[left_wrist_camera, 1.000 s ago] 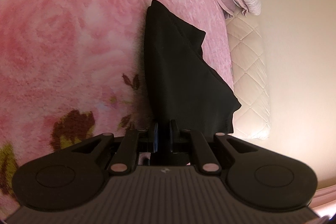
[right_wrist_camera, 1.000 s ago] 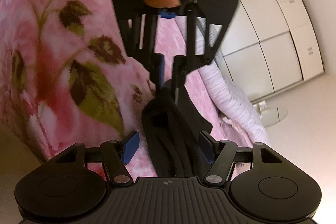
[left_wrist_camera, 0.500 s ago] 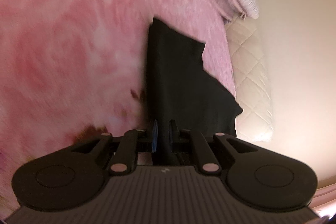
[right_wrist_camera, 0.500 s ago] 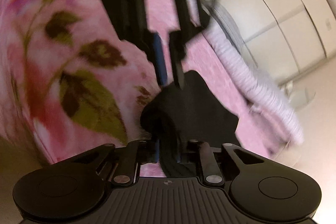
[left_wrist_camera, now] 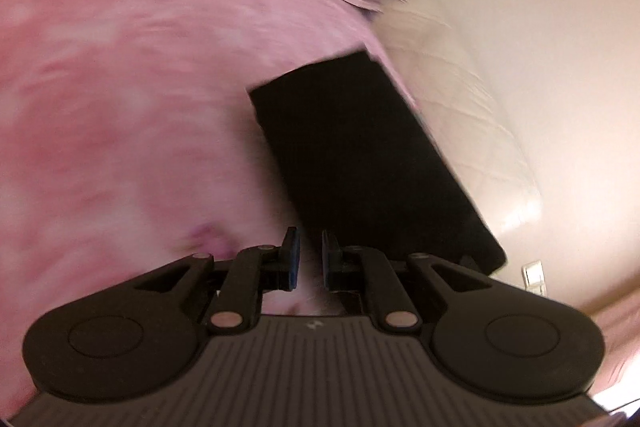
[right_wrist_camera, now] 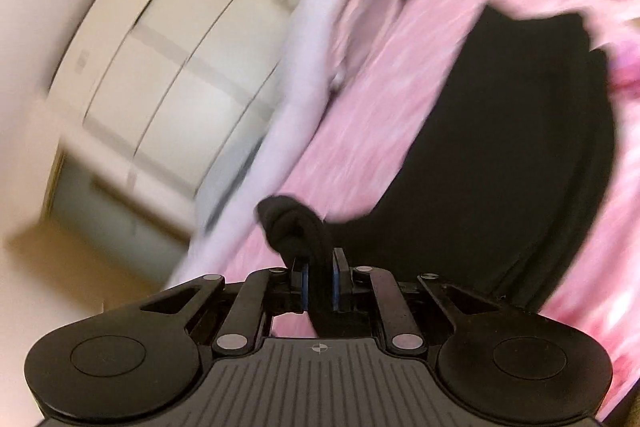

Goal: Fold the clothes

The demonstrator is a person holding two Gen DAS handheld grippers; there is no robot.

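Black fabric is filling the middle of both views right now: the black garment (left_wrist_camera: 368, 163) is lying on the pink floral blanket (left_wrist_camera: 120, 99), close to the bed's edge, with the cream padded bed side (left_wrist_camera: 472, 115) just beyond it. From the left wrist camera it is showing as a flat, dark, roughly rectangular panel, one short end pointing up the bed and the other running down toward the gripper's linkage. Everything is smeared with motion blur, so finer folds are not readable.

The left gripper (left_wrist_camera: 307, 263) is sitting with its blue pads close together but not touching, and only pink blanket is showing in the narrow gap between them; nothing is being gripped there, and the cloth is passing just to the right of its right finger.

Over on the other side, the right gripper (right_wrist_camera: 319, 285) is clamping a bunched corner of the garment (right_wrist_camera: 500, 155): a thick strand of black cloth is running straight down between the blue pads (right_wrist_camera: 337, 283), and a knotted lump is poking out just above the tips. Its jaws are closing onto that cloth at this moment. The remaining fabric is spreading out to the right across the blanket (right_wrist_camera: 360, 131). A pale lilac quilt (right_wrist_camera: 288, 99) is lying along the blanket's far side, and white wardrobe doors (right_wrist_camera: 168, 67) are standing behind it.
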